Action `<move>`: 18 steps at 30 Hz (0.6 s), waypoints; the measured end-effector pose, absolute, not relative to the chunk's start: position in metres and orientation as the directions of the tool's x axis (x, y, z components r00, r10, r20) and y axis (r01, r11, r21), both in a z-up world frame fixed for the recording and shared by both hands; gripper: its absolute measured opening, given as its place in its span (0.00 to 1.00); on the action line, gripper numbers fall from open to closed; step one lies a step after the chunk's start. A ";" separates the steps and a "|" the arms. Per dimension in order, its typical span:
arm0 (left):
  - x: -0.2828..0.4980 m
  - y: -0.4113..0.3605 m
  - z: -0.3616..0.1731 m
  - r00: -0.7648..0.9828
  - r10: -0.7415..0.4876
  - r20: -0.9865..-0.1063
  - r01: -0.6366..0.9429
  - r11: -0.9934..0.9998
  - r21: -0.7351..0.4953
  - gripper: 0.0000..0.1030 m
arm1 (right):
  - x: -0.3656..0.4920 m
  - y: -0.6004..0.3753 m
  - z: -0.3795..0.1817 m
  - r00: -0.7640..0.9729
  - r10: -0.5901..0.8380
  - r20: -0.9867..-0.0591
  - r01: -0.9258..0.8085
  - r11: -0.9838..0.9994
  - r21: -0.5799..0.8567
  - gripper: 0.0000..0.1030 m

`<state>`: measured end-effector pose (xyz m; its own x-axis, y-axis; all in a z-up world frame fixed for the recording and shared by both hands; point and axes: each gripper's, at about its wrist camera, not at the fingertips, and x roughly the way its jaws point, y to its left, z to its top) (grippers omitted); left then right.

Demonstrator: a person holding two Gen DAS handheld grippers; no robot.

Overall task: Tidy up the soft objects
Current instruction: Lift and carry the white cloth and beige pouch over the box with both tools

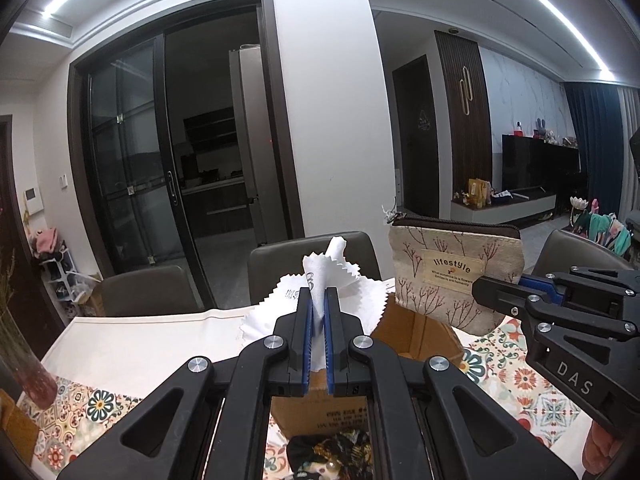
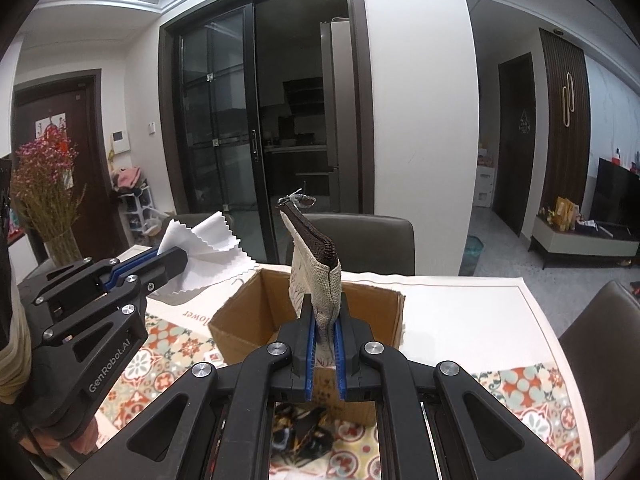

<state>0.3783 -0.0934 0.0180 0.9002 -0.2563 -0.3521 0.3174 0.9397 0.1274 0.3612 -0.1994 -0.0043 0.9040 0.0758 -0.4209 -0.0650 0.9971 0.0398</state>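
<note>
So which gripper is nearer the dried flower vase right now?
Left. The left gripper, shut on the white cloth, sits on the side of the vase. The right gripper, shut on the zip pouch, is over the cardboard box, farther off.

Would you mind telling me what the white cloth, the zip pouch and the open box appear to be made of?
White cloth: thin matte fabric, probably microfibre, with pinked zigzag edges. Zip pouch: coarse woven canvas or linen look, printed twigs, dark zipper. Open box: plain brown cardboard with raw flaps.
</note>
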 end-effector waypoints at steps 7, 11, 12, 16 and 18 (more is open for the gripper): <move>0.409 -0.099 0.007 0.883 -0.272 -0.381 0.339 0.933 0.120 0.07 | 0.391 -0.205 -0.014 0.889 0.072 -0.452 -0.060 0.997 0.041 0.09; 0.429 -0.101 0.001 0.869 -0.279 -0.408 0.350 0.931 0.108 0.07 | 0.409 -0.208 -0.022 0.875 0.067 -0.480 -0.055 0.998 0.039 0.09; 0.434 -0.102 -0.001 0.863 -0.280 -0.420 0.352 0.931 0.102 0.07 | 0.412 -0.208 -0.024 0.872 0.067 -0.484 -0.055 0.998 0.038 0.09; 0.451 -0.106 -0.013 0.843 -0.283 -0.457 0.362 0.928 0.093 0.07 | 0.428 -0.209 -0.035 0.852 0.061 -0.520 -0.052 0.998 0.032 0.09; 0.460 -0.109 -0.020 0.832 -0.279 -0.479 0.365 0.926 0.095 0.07 | 0.435 -0.212 -0.041 0.842 0.062 -0.536 -0.050 0.998 0.036 0.09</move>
<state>0.4603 -0.1090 -0.0196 0.8325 -0.2789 -0.4787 0.3651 0.9260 0.0955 0.4352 -0.2115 -0.0407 0.8417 0.0617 -0.5364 -0.0503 0.9981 0.0359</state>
